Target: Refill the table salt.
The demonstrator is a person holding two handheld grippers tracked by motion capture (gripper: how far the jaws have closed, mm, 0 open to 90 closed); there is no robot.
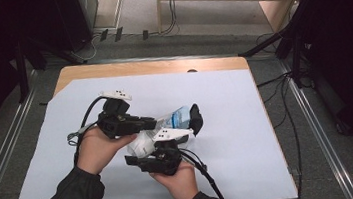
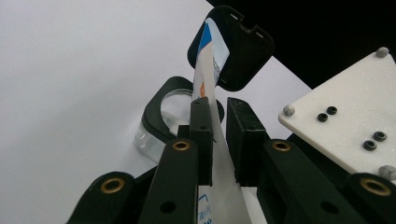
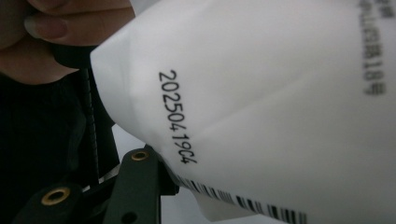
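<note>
Tearing or slipping looks the likeliest trouble: the white pouch (image 1: 141,142), held above the middle of the white sheet (image 1: 45,159), is stretched between both tools, and an uneven pull could rip its thin edge or yank it free. Its flat blue-printed end (image 2: 212,65) passes between the left gripper (image 2: 217,140), whose narrowly spaced jaws pinch it. The right gripper (image 1: 133,160) sits against the pouch's crumpled lower end (image 3: 261,107), seemingly gripping it, though its pads are hidden. A black-framed clear container (image 2: 161,122) lies just beyond.
</note>
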